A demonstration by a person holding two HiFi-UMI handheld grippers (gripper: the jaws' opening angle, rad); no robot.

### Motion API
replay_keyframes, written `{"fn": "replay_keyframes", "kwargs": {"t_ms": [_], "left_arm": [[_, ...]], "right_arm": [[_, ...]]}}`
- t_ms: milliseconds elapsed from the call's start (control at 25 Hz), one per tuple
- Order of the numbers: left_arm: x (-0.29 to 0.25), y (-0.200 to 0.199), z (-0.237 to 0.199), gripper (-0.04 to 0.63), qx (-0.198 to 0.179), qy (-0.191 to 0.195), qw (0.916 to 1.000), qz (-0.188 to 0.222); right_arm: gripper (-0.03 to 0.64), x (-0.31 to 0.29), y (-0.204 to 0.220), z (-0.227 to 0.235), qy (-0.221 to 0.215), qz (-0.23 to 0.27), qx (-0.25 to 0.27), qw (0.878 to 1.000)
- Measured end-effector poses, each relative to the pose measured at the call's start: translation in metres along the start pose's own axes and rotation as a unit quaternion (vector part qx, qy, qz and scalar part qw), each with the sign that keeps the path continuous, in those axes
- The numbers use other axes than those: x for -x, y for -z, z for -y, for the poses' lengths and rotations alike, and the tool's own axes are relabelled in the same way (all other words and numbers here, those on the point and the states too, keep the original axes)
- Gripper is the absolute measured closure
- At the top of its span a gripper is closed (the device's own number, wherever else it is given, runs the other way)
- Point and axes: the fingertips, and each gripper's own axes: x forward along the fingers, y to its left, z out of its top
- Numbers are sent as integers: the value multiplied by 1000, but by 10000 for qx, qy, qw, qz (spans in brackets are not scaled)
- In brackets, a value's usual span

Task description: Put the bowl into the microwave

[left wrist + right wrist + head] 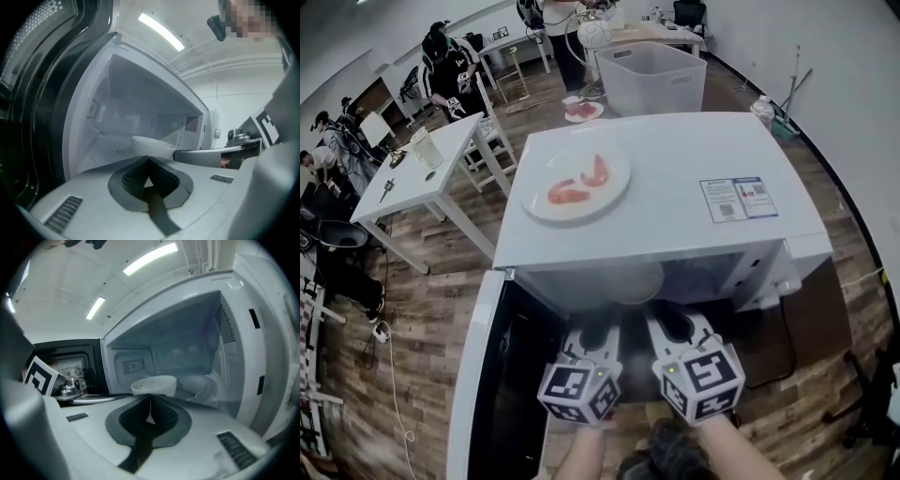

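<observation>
Bowl (154, 384) sits inside microwave (675, 178) cavity, just beyond both grippers' tips. Left gripper (149, 160) clenched, empty; right gripper (150, 398) likewise. Door (483, 375) open (swung left). Recommended: nudge bowl toward centre gently, tips low, no tipping of rim.

No words or numbers can be read. A sticker (739, 199) on the right of the microwave (675, 150) top bears a code square and print too small to read.
</observation>
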Motion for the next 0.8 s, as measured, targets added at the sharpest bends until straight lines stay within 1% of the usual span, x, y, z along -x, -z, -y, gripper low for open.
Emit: {"fn": "replay_keyframes", "kwargs": {"t_ms": [160,320,560,640,800], "left_arm": [[2,2,1,595,150,-97,9998,64],[3,8,6,595,155,-103,9998,60],[6,2,-13,595,279,-274,9990,214],[3,0,-16,595,304,-241,9990,210],[-3,-2,-13,595,261,-139,9994,194]], "right_arm": [[611,-2,1,-6,-72,-78,-32,9999],[611,-5,2,-12,-34,-77,43,10000],[611,-10,9,-12,-44,-72,-199,9998],[611,-12,8,-10,-30,-93,-189,9998],[611,-15,8,-5,-14,-109,-327,9994]]}}
